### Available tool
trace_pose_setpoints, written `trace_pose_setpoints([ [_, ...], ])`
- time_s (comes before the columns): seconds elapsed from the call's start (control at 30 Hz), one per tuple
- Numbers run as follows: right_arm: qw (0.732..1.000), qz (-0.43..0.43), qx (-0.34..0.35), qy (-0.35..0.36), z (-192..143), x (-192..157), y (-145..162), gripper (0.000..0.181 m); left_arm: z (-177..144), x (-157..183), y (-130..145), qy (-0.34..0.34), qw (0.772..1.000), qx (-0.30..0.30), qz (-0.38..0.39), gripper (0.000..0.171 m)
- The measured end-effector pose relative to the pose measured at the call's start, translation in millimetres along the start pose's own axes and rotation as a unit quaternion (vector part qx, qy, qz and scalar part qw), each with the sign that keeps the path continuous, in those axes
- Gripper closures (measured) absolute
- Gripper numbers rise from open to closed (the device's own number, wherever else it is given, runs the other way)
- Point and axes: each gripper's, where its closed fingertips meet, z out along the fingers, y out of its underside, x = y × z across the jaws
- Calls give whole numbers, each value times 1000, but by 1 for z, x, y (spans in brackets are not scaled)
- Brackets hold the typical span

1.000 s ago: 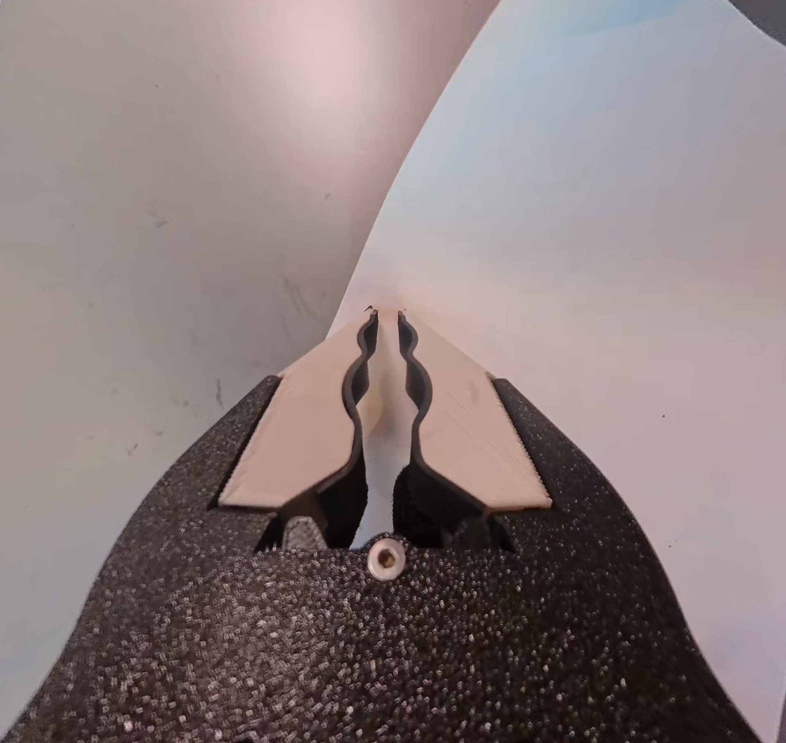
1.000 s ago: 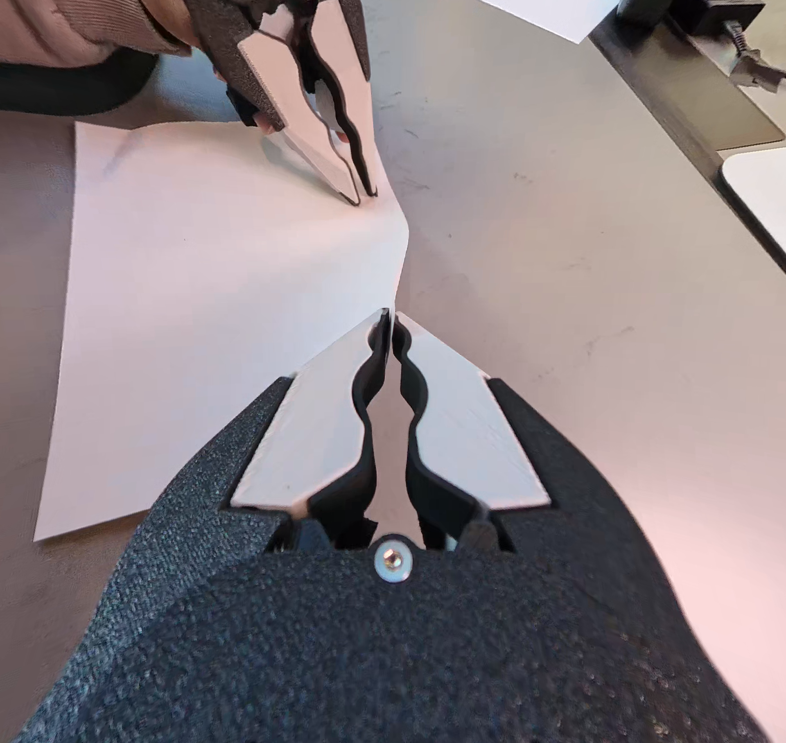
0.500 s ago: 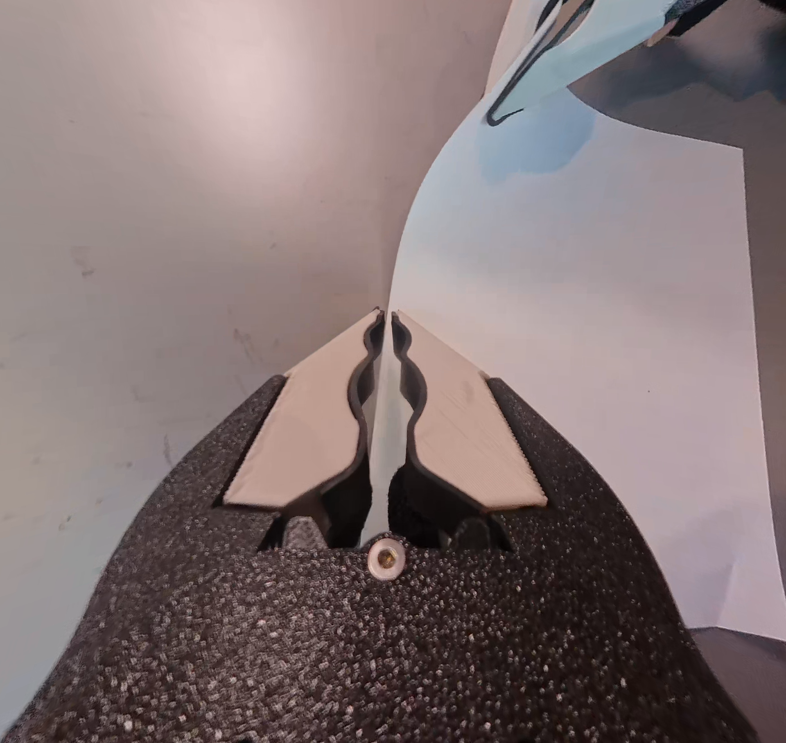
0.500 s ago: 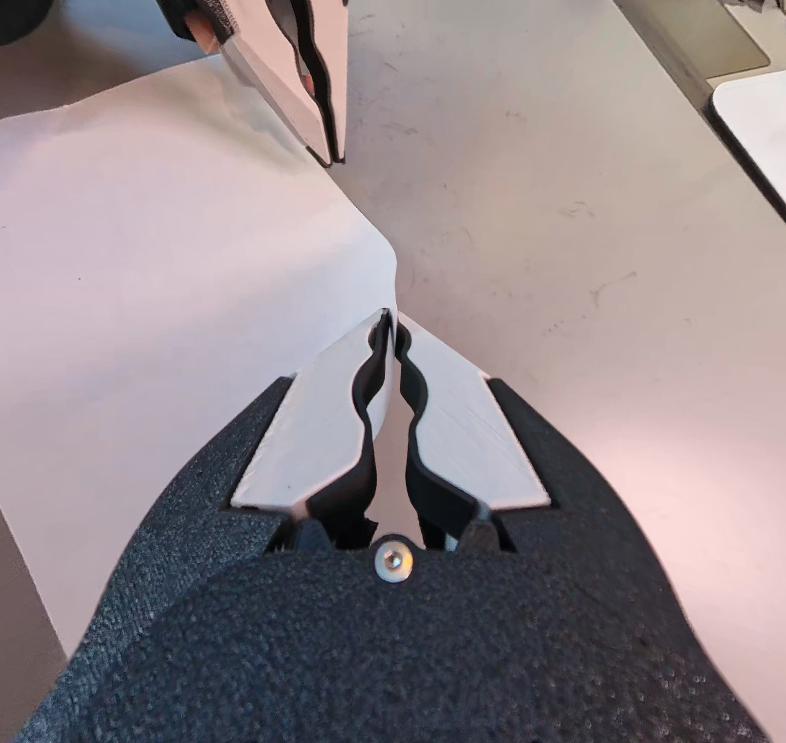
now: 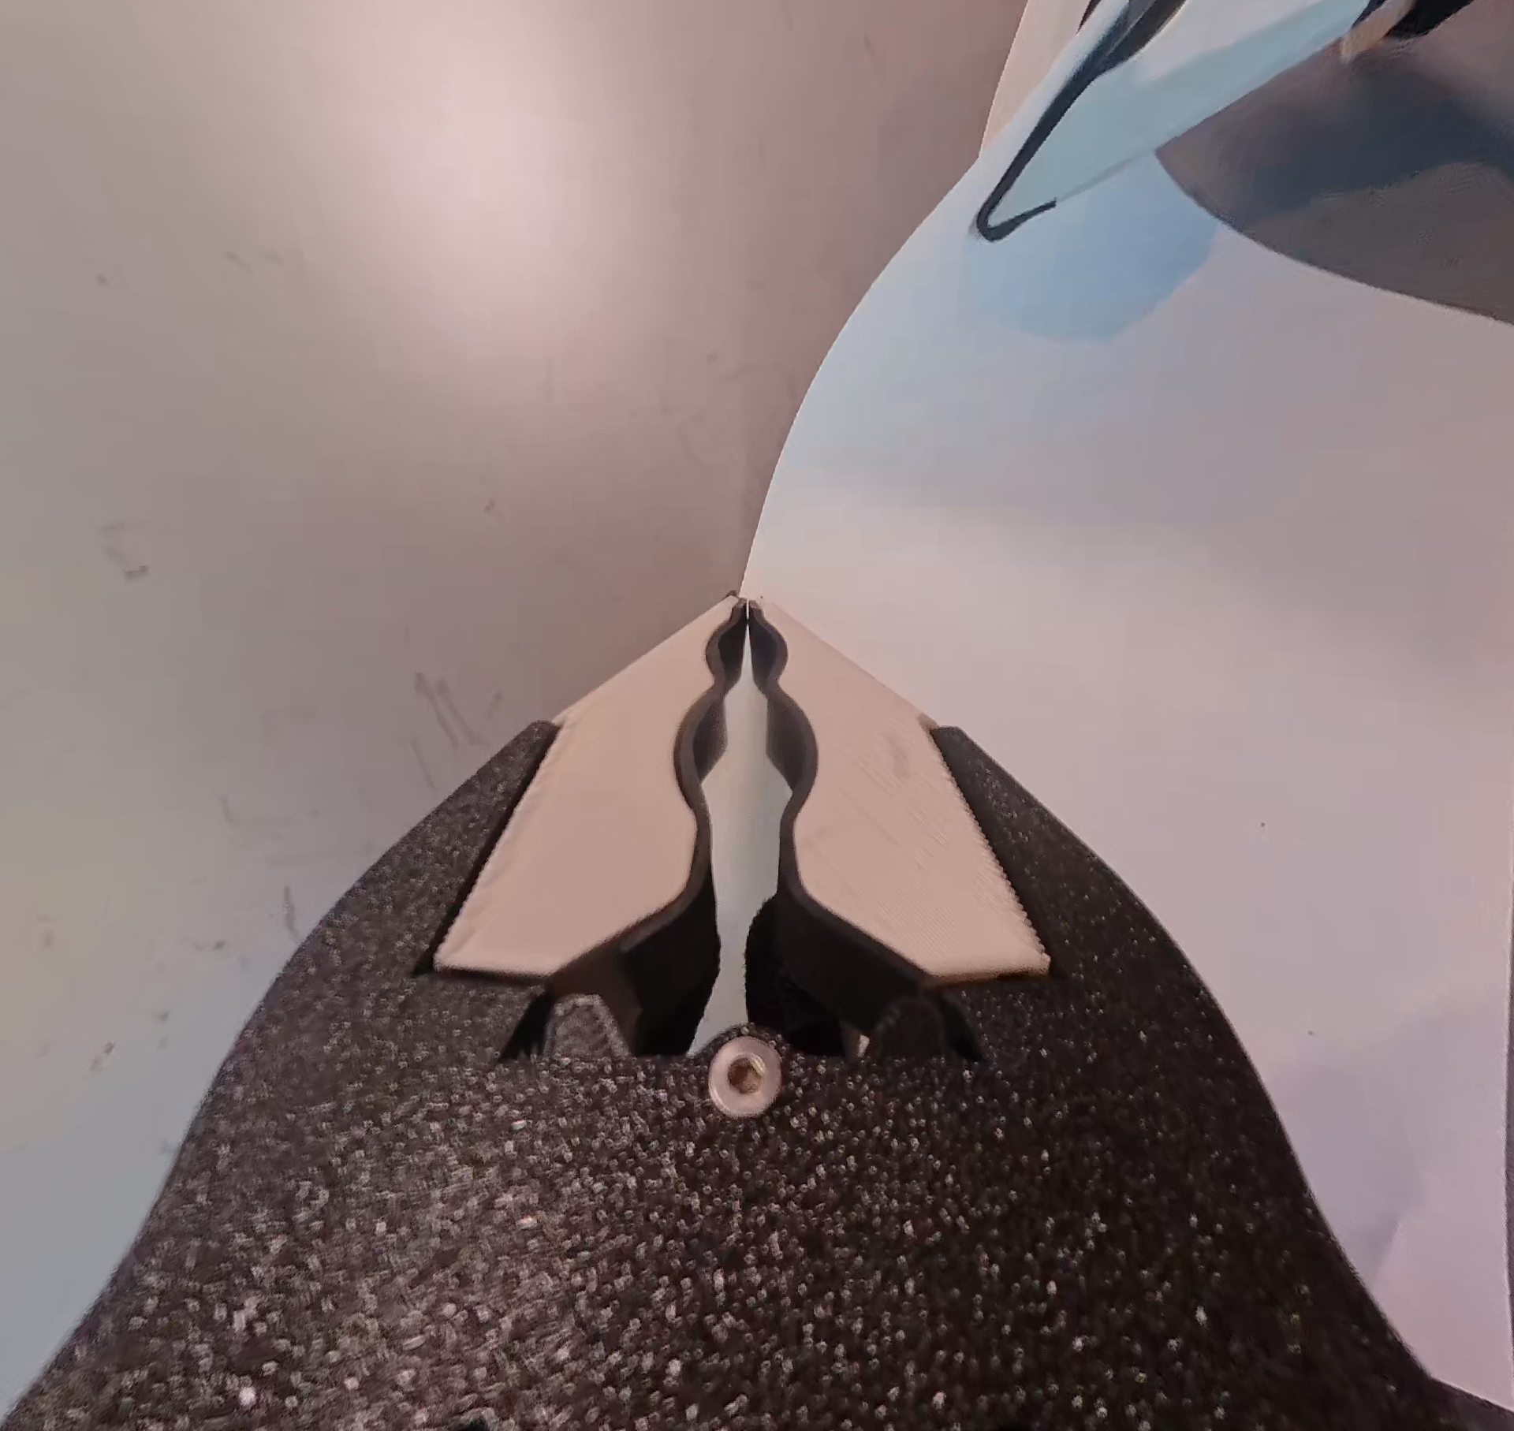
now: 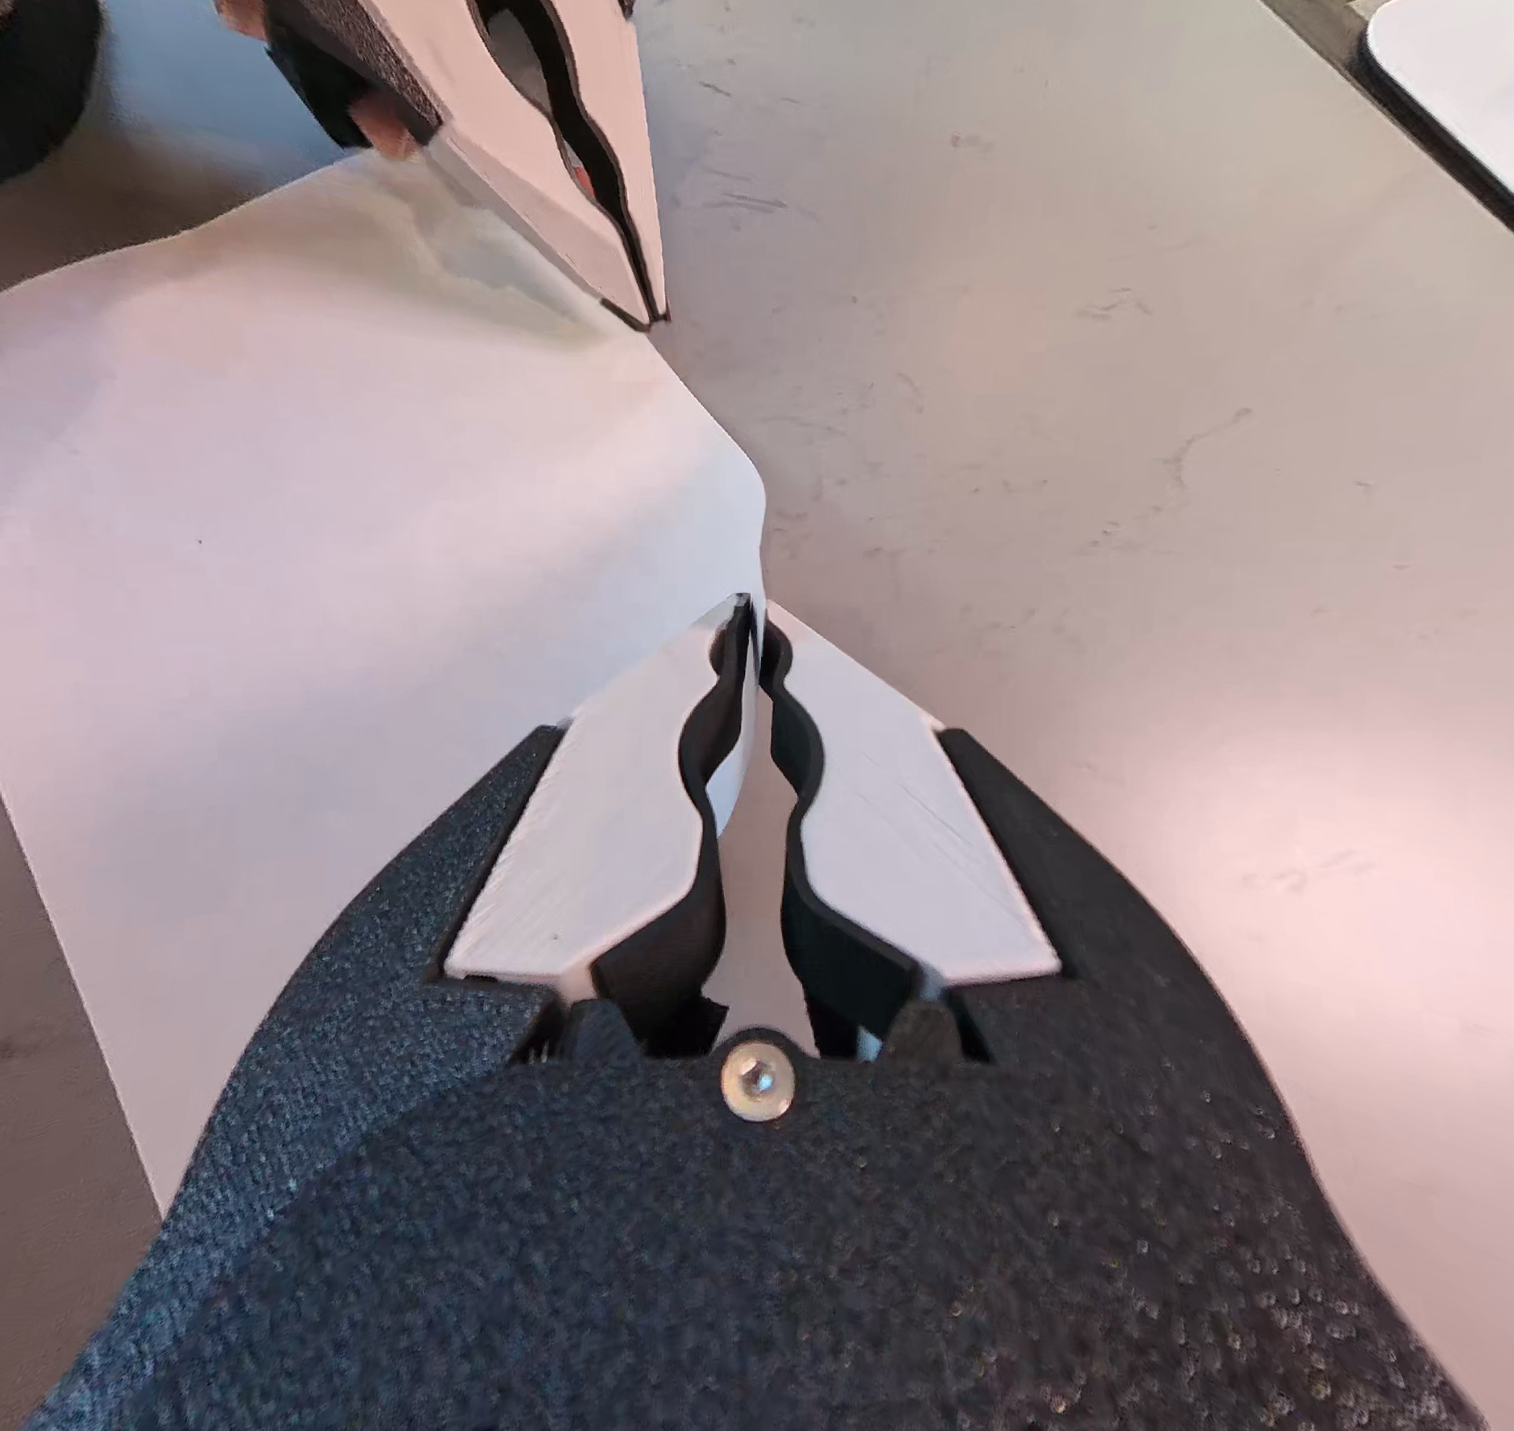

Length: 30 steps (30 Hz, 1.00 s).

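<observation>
My right gripper [image 6: 752, 613], low centre of the right wrist view, has its jaws pinched nearly together at the tips on the edge of a white paper sheet [image 6: 344, 572]; the sheet's edge runs down between the fingers, so it is gripped, not just touched. My left gripper [image 5: 745, 609], low centre of the left wrist view, is closed the same way, tips meeting on the same paper sheet [image 5: 1106, 654], with a strip of the paper showing in the gap behind the tips. Between the two grips the sheet bows up off the grey table [image 6: 1106, 450] and curves in an S along its edge, so that edge is lifted while the rest of the sheet spreads toward the left of the right wrist view, whether flat on the table I cannot tell. Farther off, upper left of the right wrist view, the left gripper [image 6: 651, 314] shows again, tips together at the sheet's edge, with a bit of a hand [image 6: 381, 122] behind it. In the upper right of the left wrist view the right gripper [image 5: 1012, 220] appears over the paper, casting a shadow. Far upper right of the right wrist view: a dark strip [image 6: 1278, 7] and a white rounded pad [image 6: 1458, 65] at the table's edge. Done so far: both grips are on and one edge is raised. No crease or fold shows.
</observation>
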Motion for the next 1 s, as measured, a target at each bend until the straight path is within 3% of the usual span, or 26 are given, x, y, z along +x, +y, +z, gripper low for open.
trace_pose_setpoints([
  [0.13,999,34,0,7,-2,3,4,181,-5,4,-6,12,1000,1,-16,171],
  [0.27,999,49,3,12,-3,5,7,181,10,8,0,1,1000,-29,5,171],
  [0.5,999,29,32,7,-7,-2,0,181,20,7,1,-14,999,-48,18,171],
  [0.7,993,-96,59,22,-10,-19,-13,181,21,7,1,-14,999,-46,2,171],
  [1.0,939,-337,8,64,12,-50,3,181,21,8,0,0,999,-38,-9,171],
])
